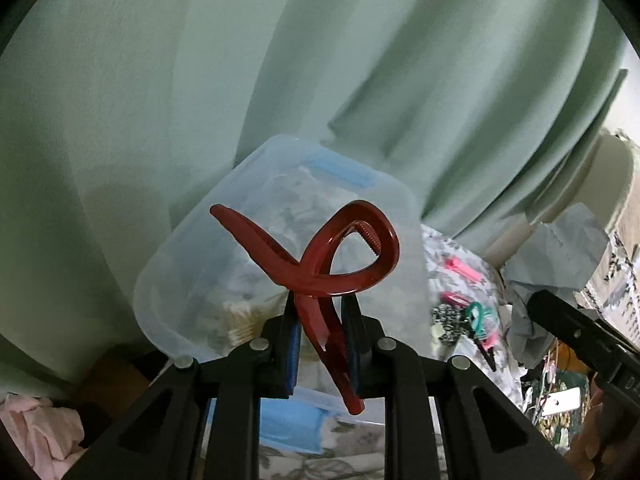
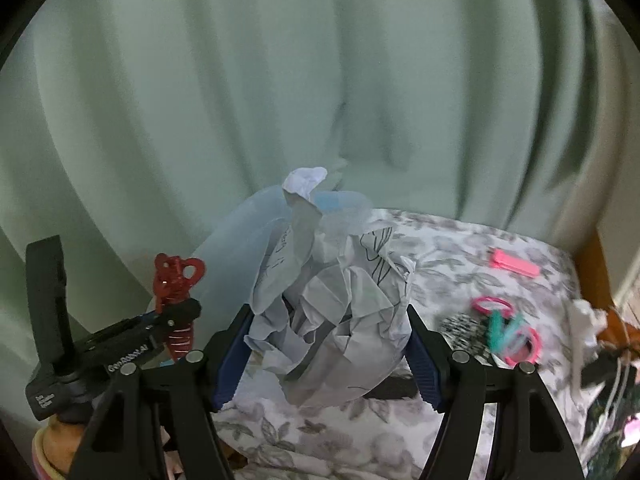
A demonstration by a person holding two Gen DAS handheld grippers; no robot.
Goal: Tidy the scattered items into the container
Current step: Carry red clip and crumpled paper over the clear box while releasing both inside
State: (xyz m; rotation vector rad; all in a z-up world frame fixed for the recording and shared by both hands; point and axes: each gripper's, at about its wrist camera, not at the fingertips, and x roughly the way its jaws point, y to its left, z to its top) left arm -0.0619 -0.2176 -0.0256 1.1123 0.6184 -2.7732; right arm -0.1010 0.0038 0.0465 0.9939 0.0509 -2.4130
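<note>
My left gripper (image 1: 320, 312) is shut on a dark red hair claw clip (image 1: 320, 256), held up in front of the clear plastic container (image 1: 192, 264) with blue latches. From the right wrist view the same red clip (image 2: 176, 280) shows at the left, in the left gripper (image 2: 176, 312). My right gripper (image 2: 330, 344) is shut on a crumpled ball of white paper (image 2: 332, 312), which hides most of the container (image 2: 240, 248) behind it. On the floral cloth (image 2: 440, 252) lie a pink clip (image 2: 514, 263), pink hair ties (image 2: 490, 306) and a teal clip (image 2: 502, 330).
A pale green curtain (image 2: 280, 80) hangs close behind everything. A black-and-white patterned item (image 2: 460, 330) lies beside the hair ties. Pink fabric (image 1: 44, 432) lies low at the left. A wooden edge (image 2: 600, 264) borders the cloth on the right.
</note>
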